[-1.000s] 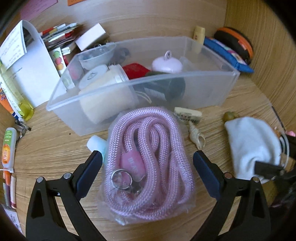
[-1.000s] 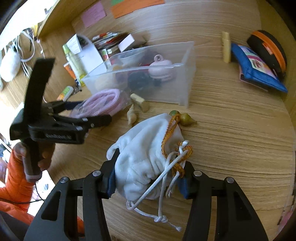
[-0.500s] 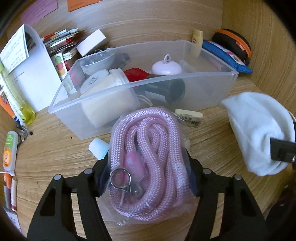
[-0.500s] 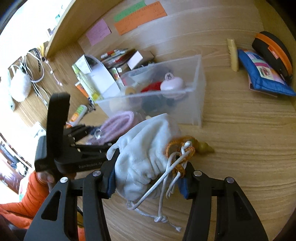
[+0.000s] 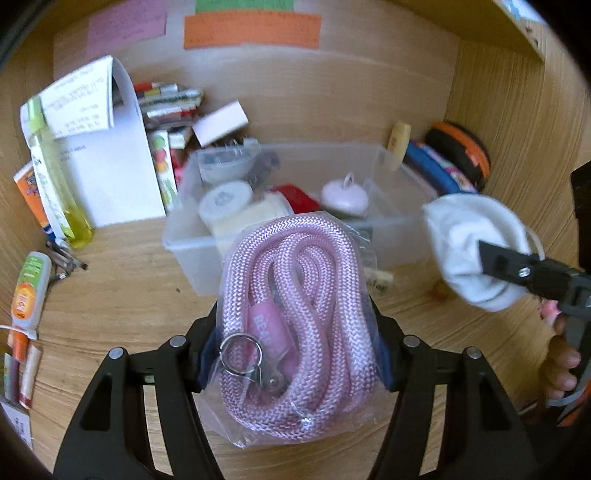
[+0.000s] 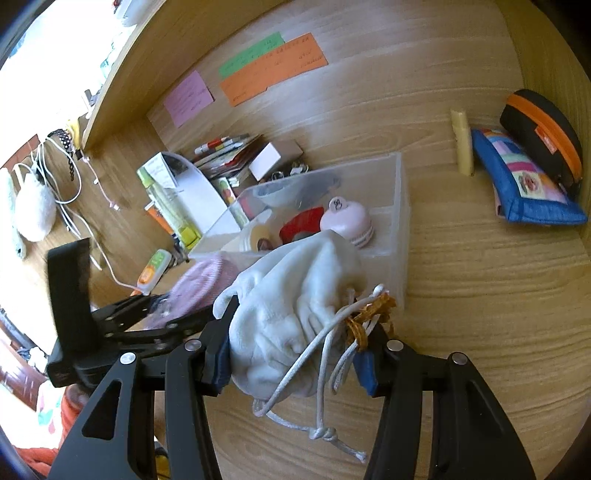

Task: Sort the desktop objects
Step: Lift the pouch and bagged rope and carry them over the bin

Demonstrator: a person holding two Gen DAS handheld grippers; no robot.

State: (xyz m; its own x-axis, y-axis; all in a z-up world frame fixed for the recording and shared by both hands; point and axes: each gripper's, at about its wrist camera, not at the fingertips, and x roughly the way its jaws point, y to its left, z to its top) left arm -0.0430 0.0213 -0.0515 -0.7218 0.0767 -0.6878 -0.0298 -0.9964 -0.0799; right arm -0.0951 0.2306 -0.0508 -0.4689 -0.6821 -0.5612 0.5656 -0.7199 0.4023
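The left gripper (image 5: 295,354) has its jaws squeezed onto a pink rope in a clear bag (image 5: 295,325), held up above the bench (image 5: 122,295). The right gripper (image 6: 295,354) has its jaws squeezed onto a white pouch (image 6: 291,306), held up too. The clear box (image 6: 400,229) sits just behind both, on the far side.

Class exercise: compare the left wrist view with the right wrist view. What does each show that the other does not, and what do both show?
Only the left wrist view shows the metal ring and clasp on the bagged pink rope in the left gripper.

Only the right wrist view shows the white cables and the knotted drawstrings of the white pouch in the right gripper.

Both show the clear bin, pink macaron, sticky notes and blue pouch.
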